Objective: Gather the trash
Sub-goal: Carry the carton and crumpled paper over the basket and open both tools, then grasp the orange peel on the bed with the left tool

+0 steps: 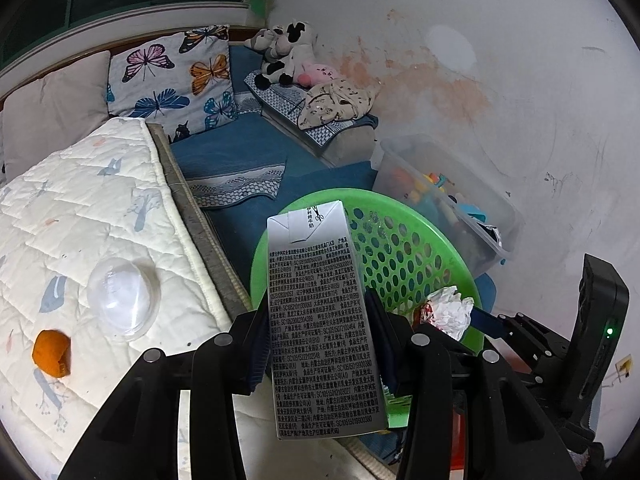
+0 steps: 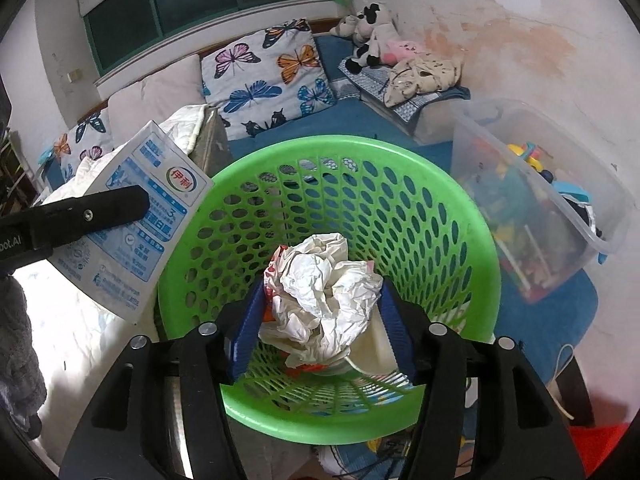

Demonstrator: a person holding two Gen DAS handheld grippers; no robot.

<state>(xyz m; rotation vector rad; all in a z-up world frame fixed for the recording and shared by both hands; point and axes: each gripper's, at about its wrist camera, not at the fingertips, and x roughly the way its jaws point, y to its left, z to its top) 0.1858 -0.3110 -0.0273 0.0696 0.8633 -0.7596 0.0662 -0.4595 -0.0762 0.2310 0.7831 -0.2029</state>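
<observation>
My left gripper (image 1: 318, 332) is shut on a grey-white milk carton (image 1: 320, 320) and holds it upright at the left rim of the green mesh basket (image 1: 400, 256). The carton also shows in the right wrist view (image 2: 136, 216), left of the basket (image 2: 360, 160). My right gripper (image 2: 322, 312) is shut on a crumpled white paper wad (image 2: 328, 288) and holds it over the basket's opening. The wad also shows in the left wrist view (image 1: 448, 310). A clear plastic lid (image 1: 122, 296) and an orange peel (image 1: 51, 354) lie on the quilted mattress (image 1: 100, 208).
A clear storage bin (image 2: 532, 196) of toys stands right of the basket against the stained wall. Butterfly pillows (image 2: 272, 80) and plush toys (image 2: 372, 36) lie behind on blue bedding. A grey cloth (image 2: 16, 340) hangs at the left edge.
</observation>
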